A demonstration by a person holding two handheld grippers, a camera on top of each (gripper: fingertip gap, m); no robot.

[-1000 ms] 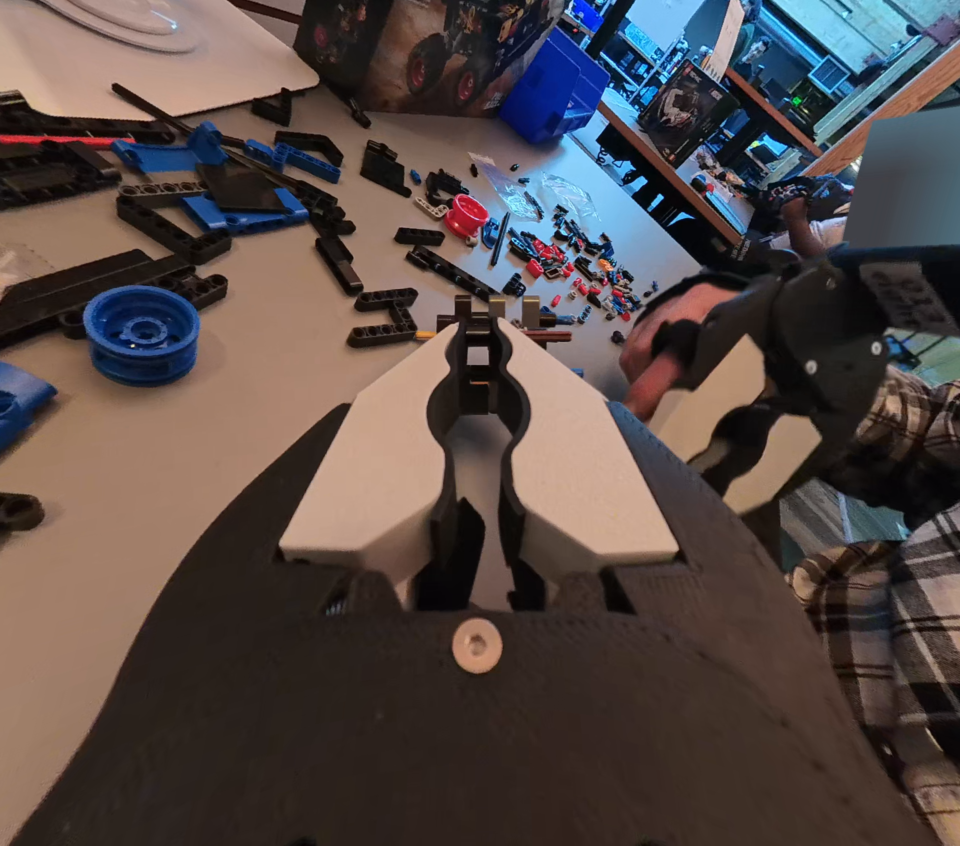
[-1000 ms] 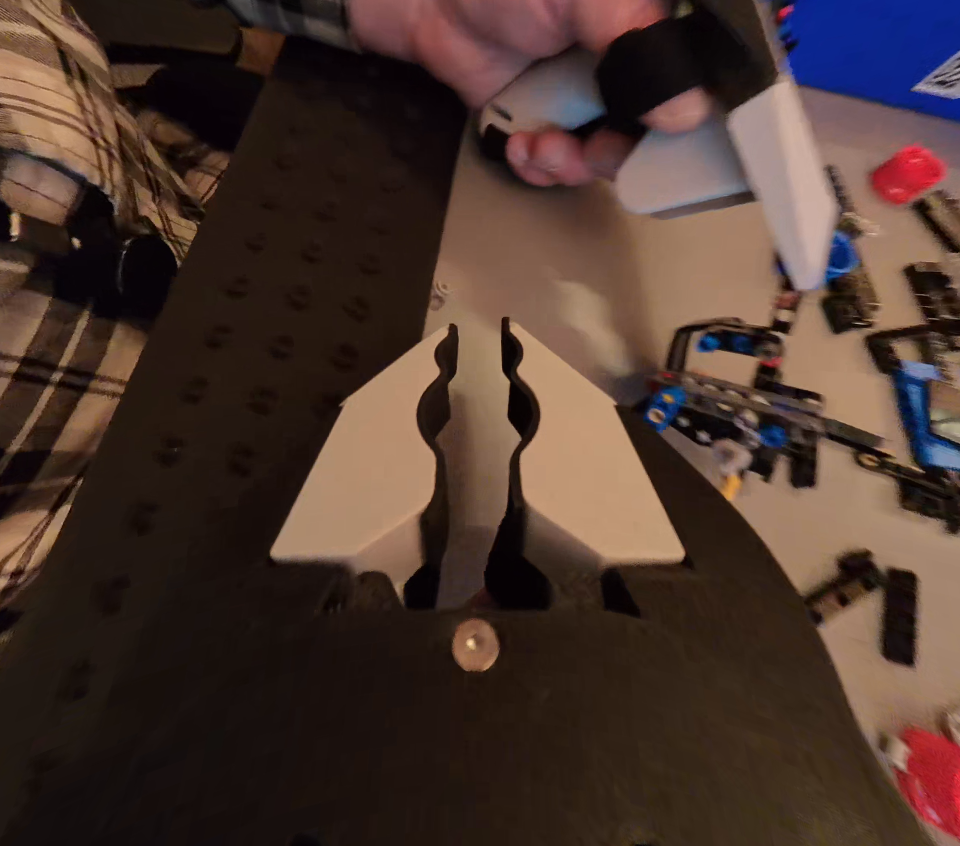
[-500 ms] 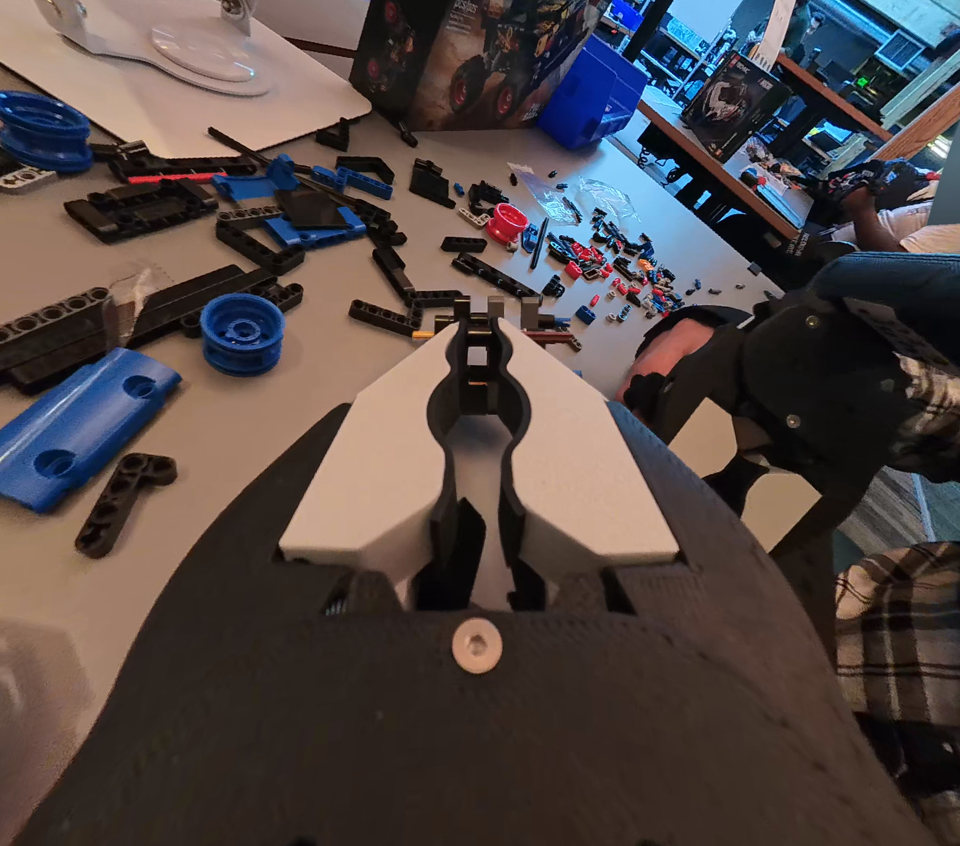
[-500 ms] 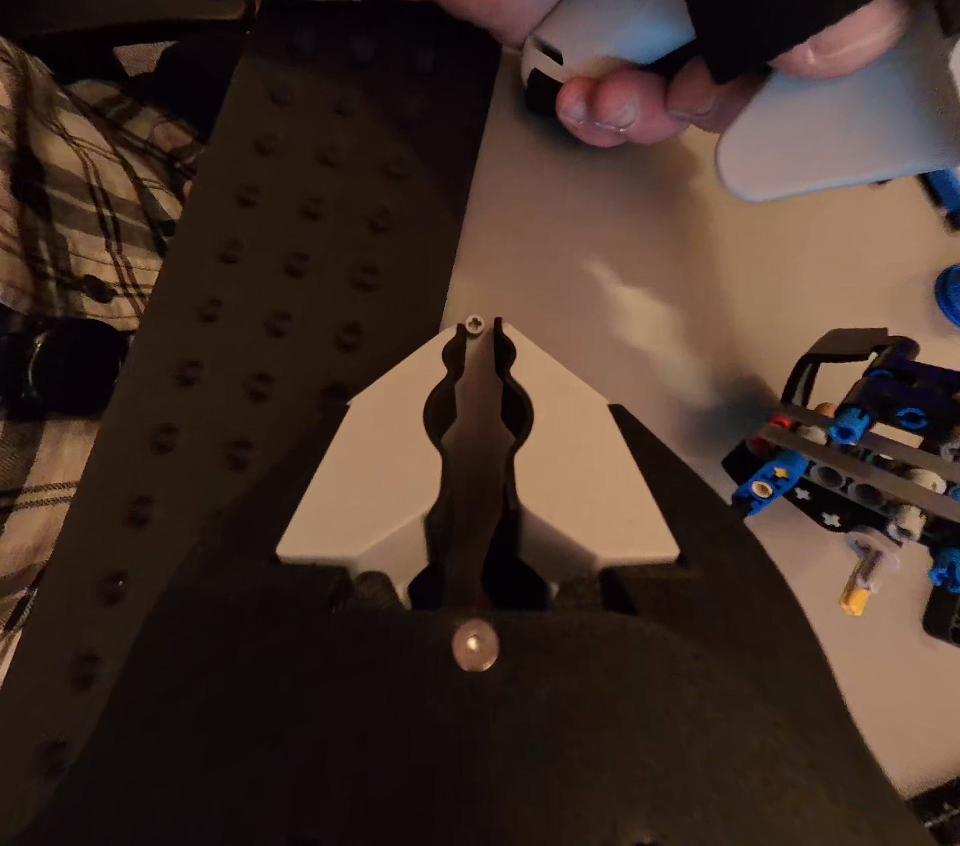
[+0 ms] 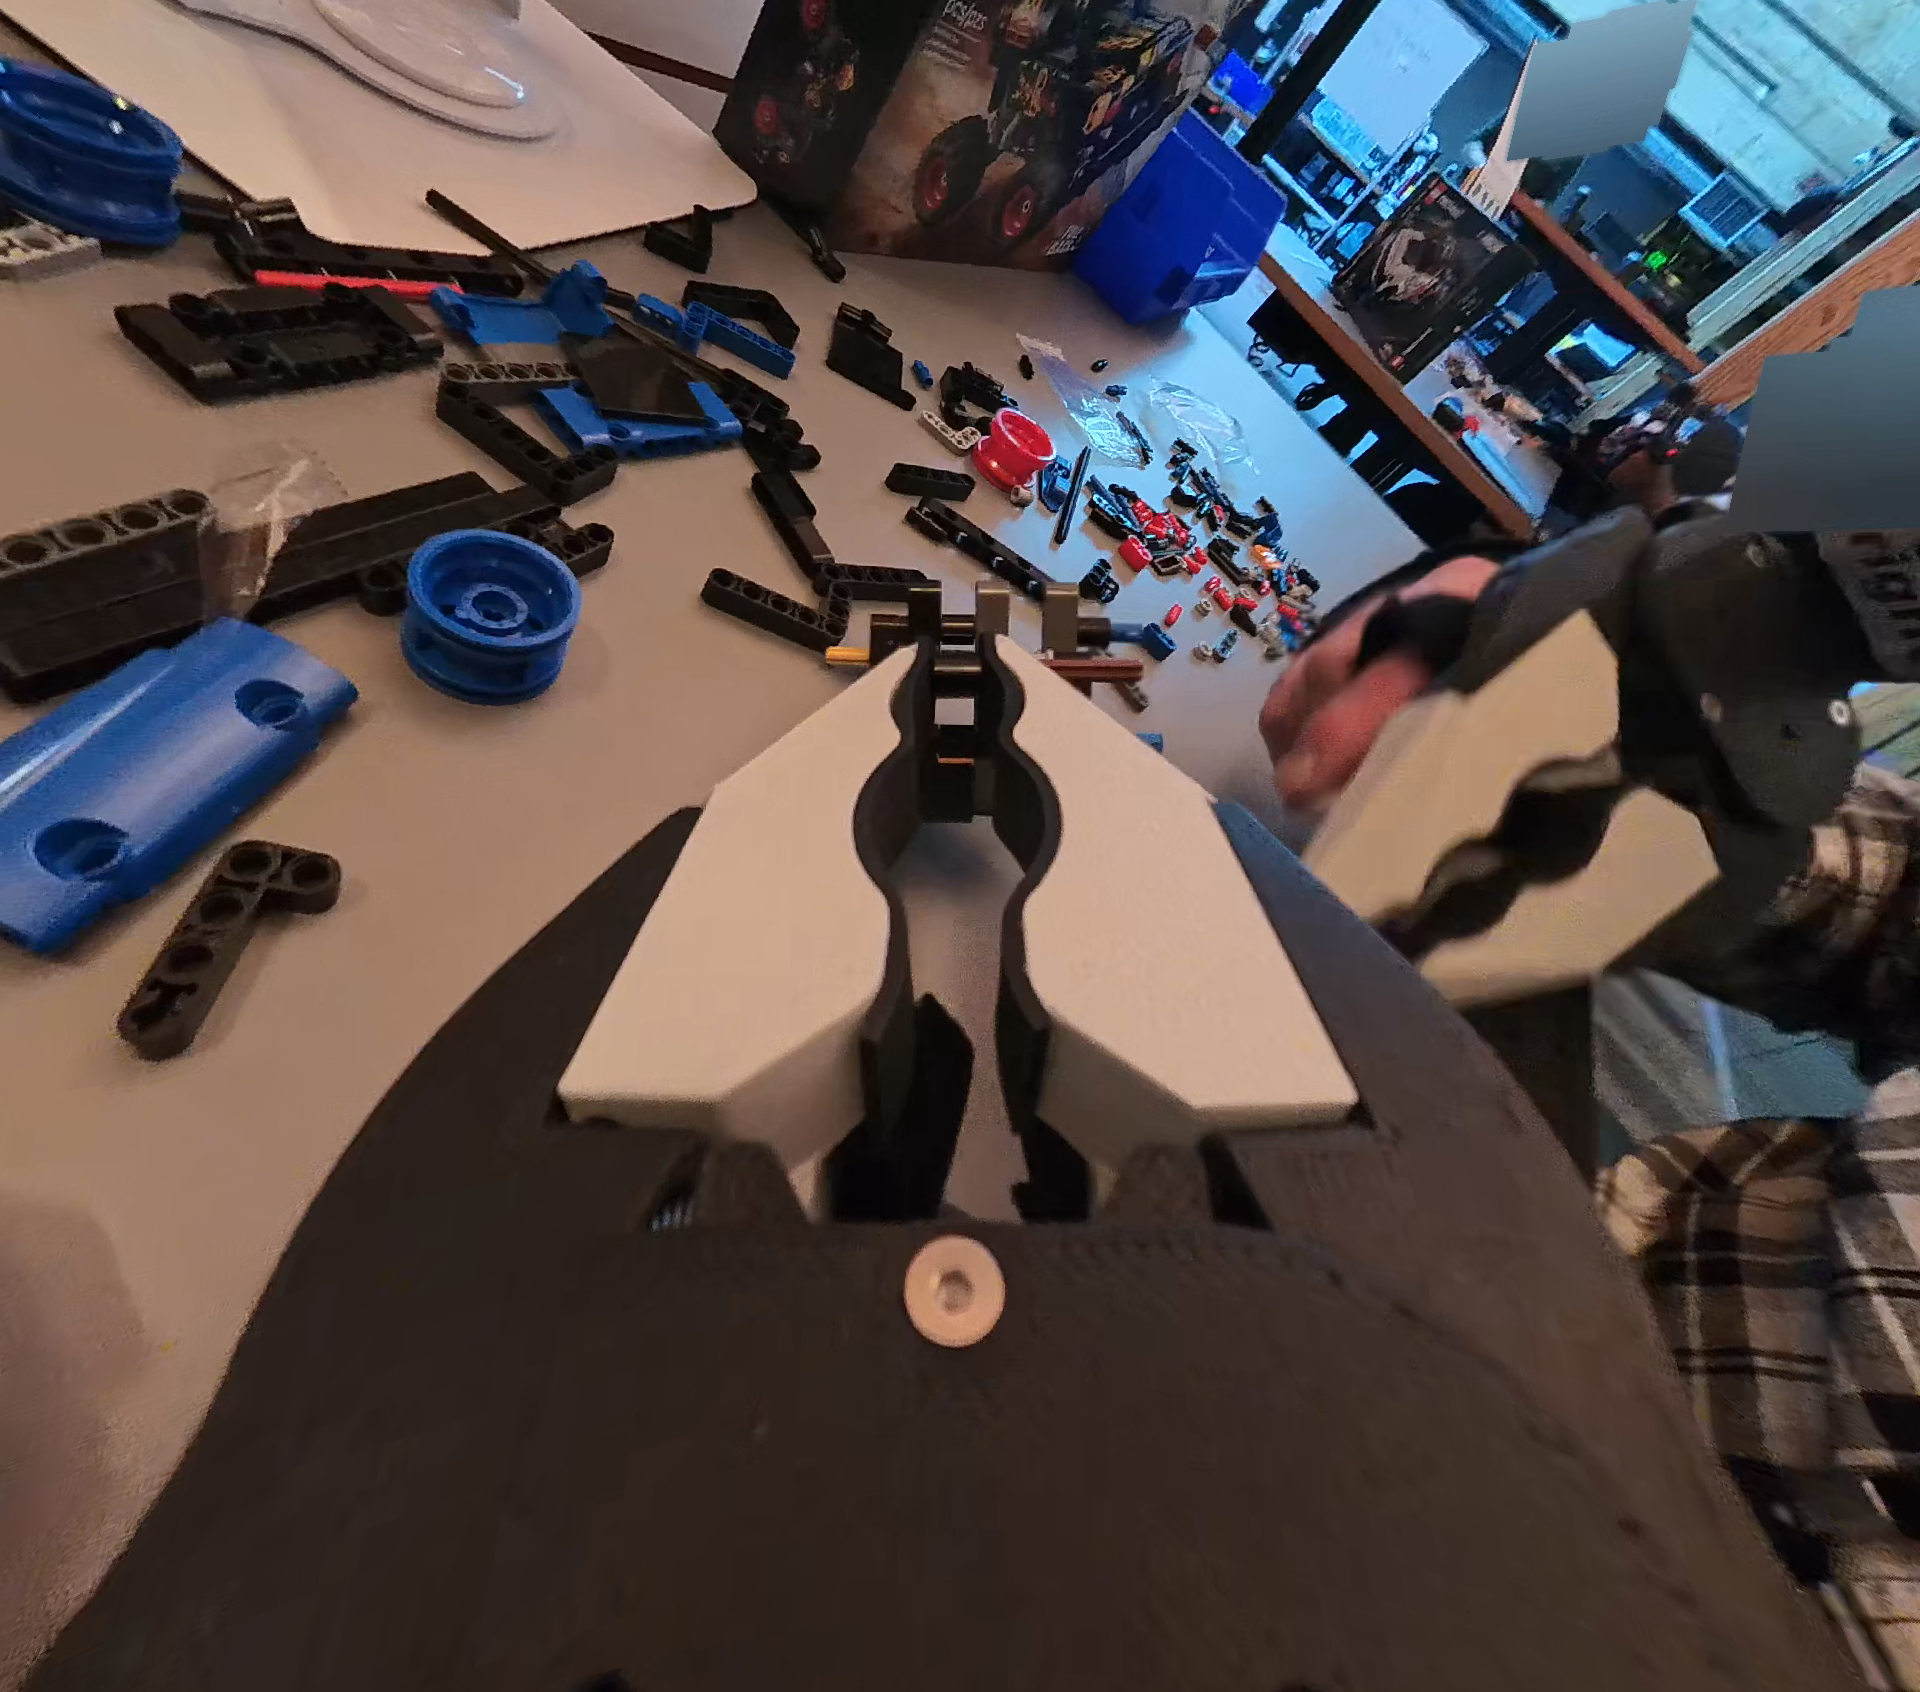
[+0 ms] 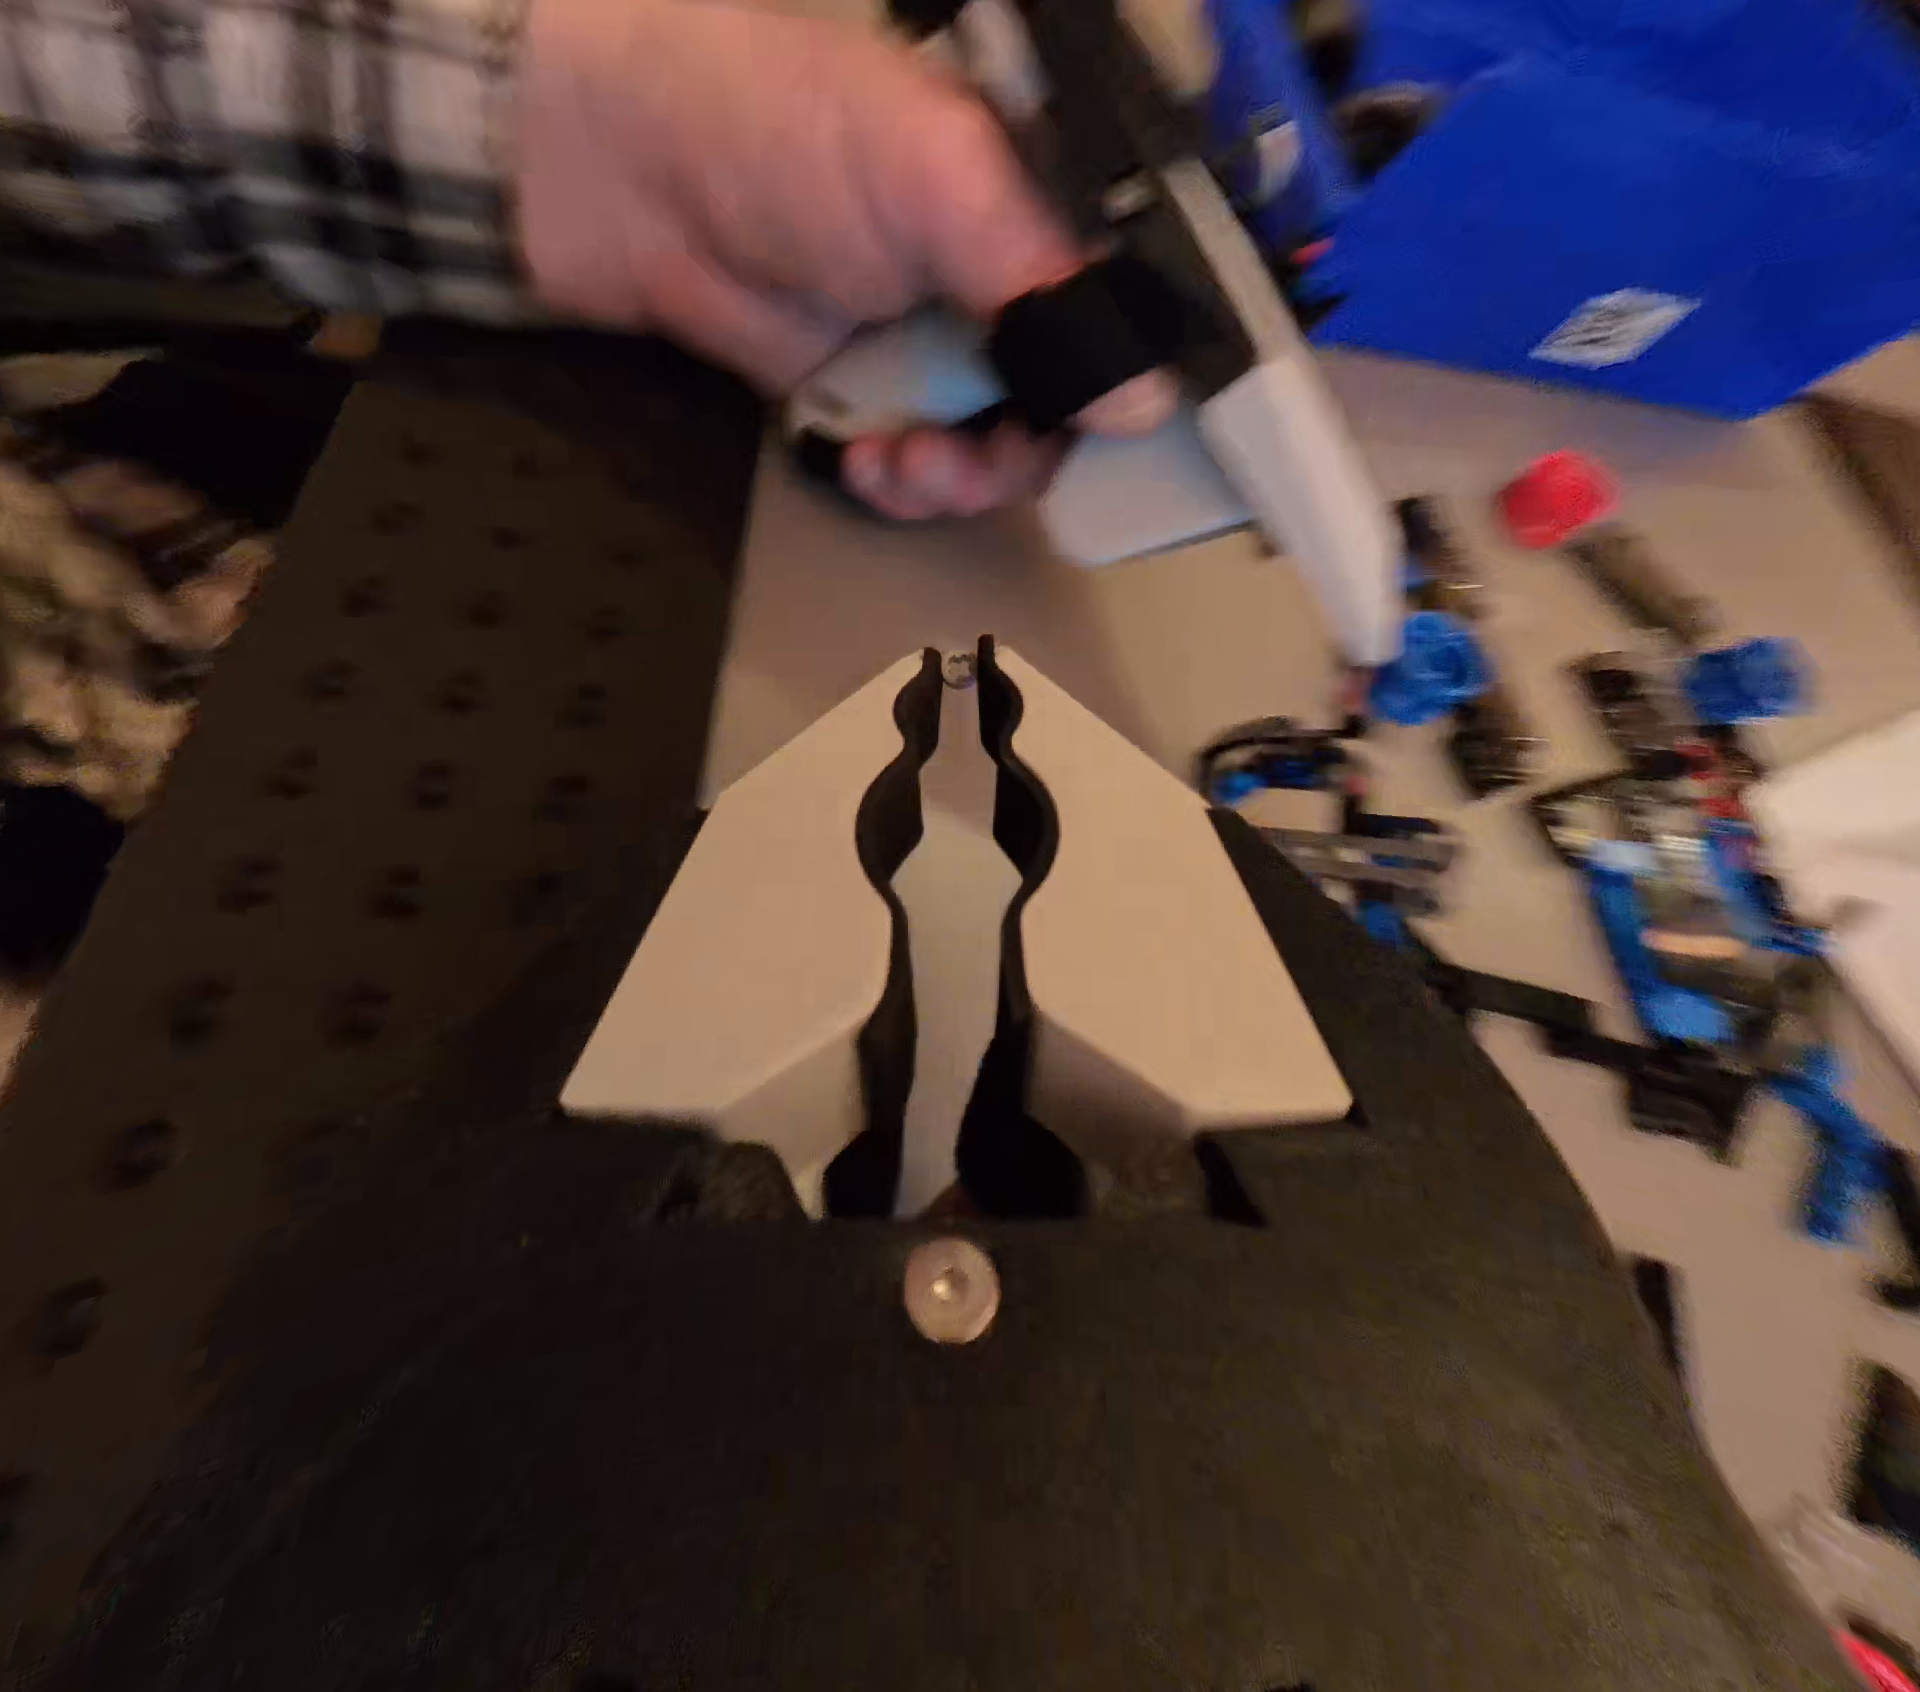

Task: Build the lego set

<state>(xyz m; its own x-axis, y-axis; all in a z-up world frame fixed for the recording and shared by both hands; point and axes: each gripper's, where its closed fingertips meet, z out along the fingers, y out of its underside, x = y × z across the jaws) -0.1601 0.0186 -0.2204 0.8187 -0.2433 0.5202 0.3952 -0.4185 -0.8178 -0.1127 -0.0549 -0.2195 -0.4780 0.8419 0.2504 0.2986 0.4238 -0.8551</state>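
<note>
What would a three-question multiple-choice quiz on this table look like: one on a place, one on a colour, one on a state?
1. Where does the tall dark cardboard set box stand?
A. on the grey table's far side, beside the blue plastic bin
B. on the floor
C. between the jaws

2. What colour is the small round wheel hub beside the heap of tiny parts?
A. green
B. red
C. yellow

3. How do the left gripper's jaws stand?
A. wide open, empty
B. out of view
C. shut on a small black-and-grey brick assembly

Answers: 1 A, the box stands upright at the table's back, next to the bin; 2 B, the hub is plainly red; 3 C, the jaws pinch the assembly at their tips.
</note>
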